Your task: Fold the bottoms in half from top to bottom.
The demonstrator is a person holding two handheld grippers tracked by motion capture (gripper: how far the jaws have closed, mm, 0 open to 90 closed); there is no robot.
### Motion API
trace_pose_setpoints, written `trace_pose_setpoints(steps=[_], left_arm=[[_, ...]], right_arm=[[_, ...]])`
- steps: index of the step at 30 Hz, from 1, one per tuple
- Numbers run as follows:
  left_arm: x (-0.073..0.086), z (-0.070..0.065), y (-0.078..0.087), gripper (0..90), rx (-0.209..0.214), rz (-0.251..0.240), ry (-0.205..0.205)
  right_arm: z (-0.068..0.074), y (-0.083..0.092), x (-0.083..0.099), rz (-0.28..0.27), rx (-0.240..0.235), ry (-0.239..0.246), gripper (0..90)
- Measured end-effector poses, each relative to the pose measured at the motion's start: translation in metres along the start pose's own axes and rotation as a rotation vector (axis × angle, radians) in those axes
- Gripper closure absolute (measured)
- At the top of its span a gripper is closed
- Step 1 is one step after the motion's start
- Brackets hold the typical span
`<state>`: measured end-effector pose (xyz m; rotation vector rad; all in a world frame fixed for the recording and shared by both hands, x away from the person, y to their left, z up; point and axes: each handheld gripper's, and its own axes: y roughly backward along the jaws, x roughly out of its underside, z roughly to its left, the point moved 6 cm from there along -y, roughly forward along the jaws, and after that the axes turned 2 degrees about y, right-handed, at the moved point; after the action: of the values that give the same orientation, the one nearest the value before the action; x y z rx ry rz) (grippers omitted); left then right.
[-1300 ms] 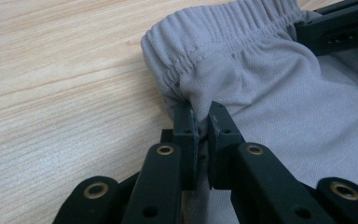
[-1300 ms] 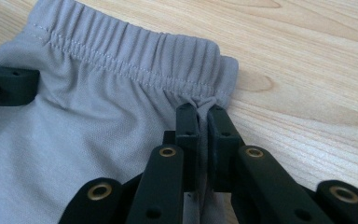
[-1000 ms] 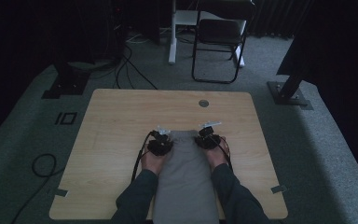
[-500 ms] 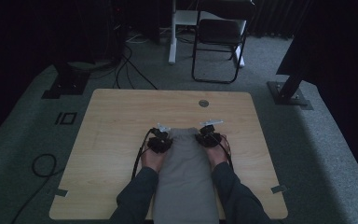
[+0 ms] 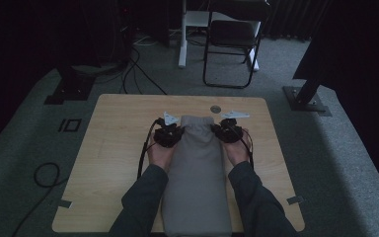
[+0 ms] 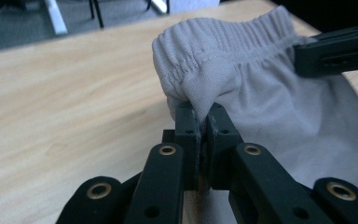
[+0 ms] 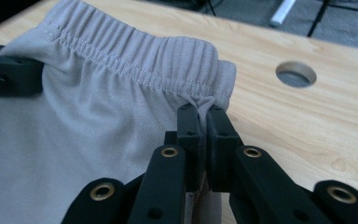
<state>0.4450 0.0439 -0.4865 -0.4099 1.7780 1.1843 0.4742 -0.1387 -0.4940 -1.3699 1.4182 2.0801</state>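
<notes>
On the wooden table (image 5: 113,148), a grey garment (image 5: 196,168) is lying lengthwise between the person's forearms. At its left waistband corner, the left gripper (image 6: 202,122) is pinching the fabric tight. At the right corner, the right gripper (image 7: 201,120) is clamping the elastic edge likewise, near a round table hole (image 7: 296,74).

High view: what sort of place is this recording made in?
Probably a dim recording room or lab, not a home: a lone wooden table on grey carpet, loose cables, a folding chair and dark curtains behind.
</notes>
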Motion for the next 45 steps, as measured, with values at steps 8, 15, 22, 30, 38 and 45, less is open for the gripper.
trace_pose_setpoints(steps=[8,15,22,30,38,45], left_arm=[[0.020,-0.018,0.028,85.8,0.043,-0.011,-0.054],[0.066,-0.038,0.055,85.7,0.081,0.024,-0.073],[0.126,-0.054,0.055,85.5,0.096,0.152,-0.051],[0.163,-0.060,0.048,85.4,0.102,0.224,-0.057],[0.157,-0.054,0.038,85.2,0.084,0.207,-0.087],[0.133,-0.033,0.006,85.1,0.047,0.193,-0.110]], right_arm=[[0.014,0.030,0.015,-0.023,-0.045,0.033,86.2],[0.037,0.056,0.048,-0.004,-0.097,0.082,85.9],[0.062,0.063,0.110,0.096,-0.125,0.096,85.2],[0.072,0.054,0.160,0.204,-0.148,0.103,84.8],[0.066,0.044,0.153,0.208,-0.134,0.110,84.7],[0.046,0.017,0.133,0.187,-0.069,0.129,84.6]])
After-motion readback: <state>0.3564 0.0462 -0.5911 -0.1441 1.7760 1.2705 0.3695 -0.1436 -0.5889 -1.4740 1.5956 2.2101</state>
